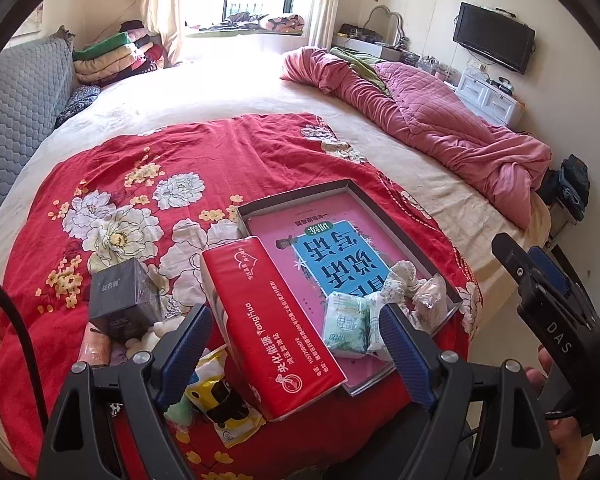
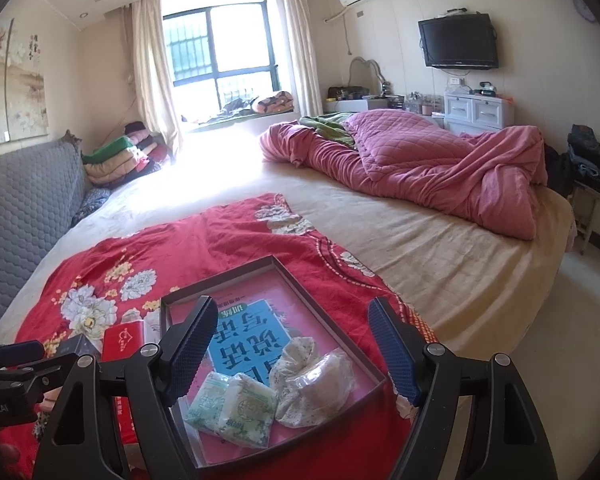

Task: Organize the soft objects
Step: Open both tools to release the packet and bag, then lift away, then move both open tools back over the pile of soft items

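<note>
A shallow dark tray (image 1: 300,194) (image 2: 220,276) lies on a red floral cloth (image 1: 140,168) (image 2: 140,256) on the bed. In it are a pink and blue book (image 1: 332,248) (image 2: 240,320), green tissue packs (image 1: 346,326) (image 2: 232,408), a floral fabric bundle (image 1: 400,280) (image 2: 296,356) and a clear plastic bag (image 1: 430,294) (image 2: 328,372). A red tissue pack (image 1: 272,324) (image 2: 122,338) rests on the tray's left rim. My left gripper (image 1: 296,340) is open above it. My right gripper (image 2: 292,344) is open above the tray; its body shows in the left wrist view (image 1: 548,300).
Left of the tray lie a dark box (image 1: 124,300), a yellow packet (image 1: 220,400) and small plush items (image 1: 152,336). A crumpled pink quilt (image 1: 440,120) (image 2: 420,160) lies at the bed's far right. A grey headboard (image 1: 16,120) and folded blankets (image 1: 112,56) stand at the left.
</note>
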